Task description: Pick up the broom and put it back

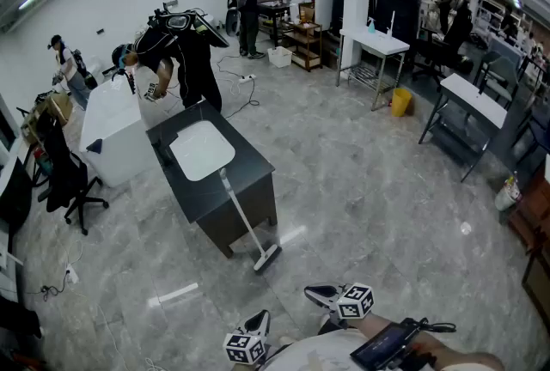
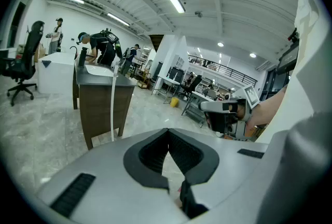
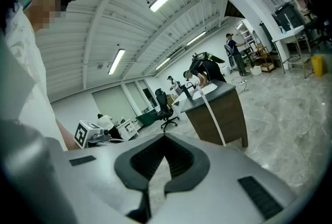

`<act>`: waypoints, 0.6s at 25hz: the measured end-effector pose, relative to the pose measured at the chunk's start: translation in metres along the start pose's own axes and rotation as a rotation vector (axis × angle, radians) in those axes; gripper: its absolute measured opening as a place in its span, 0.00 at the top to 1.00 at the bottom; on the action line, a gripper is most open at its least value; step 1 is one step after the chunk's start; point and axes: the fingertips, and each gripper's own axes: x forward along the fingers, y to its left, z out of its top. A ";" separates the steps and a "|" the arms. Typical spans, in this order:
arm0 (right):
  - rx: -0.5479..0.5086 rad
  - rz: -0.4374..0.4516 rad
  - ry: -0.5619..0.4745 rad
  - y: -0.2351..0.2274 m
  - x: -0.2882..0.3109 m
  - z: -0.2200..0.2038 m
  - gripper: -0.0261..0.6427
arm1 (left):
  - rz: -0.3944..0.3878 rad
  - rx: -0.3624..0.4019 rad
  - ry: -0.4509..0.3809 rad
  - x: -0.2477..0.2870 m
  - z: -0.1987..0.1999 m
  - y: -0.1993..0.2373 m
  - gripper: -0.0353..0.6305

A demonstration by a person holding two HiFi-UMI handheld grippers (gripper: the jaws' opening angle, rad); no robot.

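The broom (image 1: pixel 247 225) has a long white handle that leans against the front edge of a dark table (image 1: pixel 254 165), and its head rests on the grey floor. Both grippers are held low at the bottom of the head view, well short of the broom. My left gripper (image 1: pixel 260 319) is shut with nothing in it, and my right gripper (image 1: pixel 314 292) is shut and empty too. The left gripper view has the broom handle (image 2: pixel 113 106) ahead on the left, beyond the closed jaws (image 2: pixel 168 134). From the right gripper (image 3: pixel 165 138), the handle (image 3: pixel 214 120) slants against the table's side.
A white oval board (image 1: pixel 202 149) lies on the dark table. A person (image 1: pixel 176 51) bends over behind it, beside a white counter (image 1: pixel 116 130). A black office chair (image 1: pixel 64 176) stands at the left. White tables (image 1: pixel 473 99) and a yellow bin (image 1: pixel 400 101) are at the right. Cables cross the floor.
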 end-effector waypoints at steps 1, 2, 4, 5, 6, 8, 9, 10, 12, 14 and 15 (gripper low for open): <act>0.003 -0.009 -0.011 0.000 -0.002 0.001 0.94 | -0.001 -0.004 -0.003 -0.003 0.000 -0.002 0.93; 0.007 -0.017 -0.023 0.000 -0.004 0.003 0.94 | -0.002 -0.007 -0.005 -0.005 0.001 -0.002 0.93; 0.019 -0.022 -0.043 0.003 -0.004 0.008 0.94 | 0.003 -0.011 -0.004 -0.013 -0.001 0.000 0.93; 0.018 -0.017 -0.044 0.005 -0.002 0.011 0.94 | 0.011 -0.012 -0.001 -0.017 -0.002 0.003 0.93; 0.006 -0.012 -0.035 0.008 0.001 0.013 0.94 | 0.021 -0.015 0.001 -0.021 -0.003 0.007 0.93; -0.042 -0.016 -0.004 0.011 0.006 0.015 0.94 | 0.045 -0.028 -0.003 -0.027 -0.004 0.014 0.93; -0.062 -0.020 0.005 0.010 0.008 0.016 0.94 | 0.054 -0.034 -0.009 -0.030 -0.004 0.016 0.93; -0.074 -0.024 0.008 0.010 0.010 0.018 0.94 | 0.061 -0.037 -0.015 -0.032 -0.003 0.018 0.93; -0.088 -0.023 0.014 0.010 0.015 0.020 0.94 | 0.075 -0.040 -0.028 -0.037 -0.002 0.022 0.93; -0.103 -0.017 0.036 0.013 0.022 0.016 0.94 | 0.089 -0.042 -0.043 -0.044 -0.001 0.026 0.93; -0.107 -0.014 0.046 0.015 0.025 0.013 0.94 | 0.096 -0.045 -0.050 -0.048 -0.001 0.028 0.93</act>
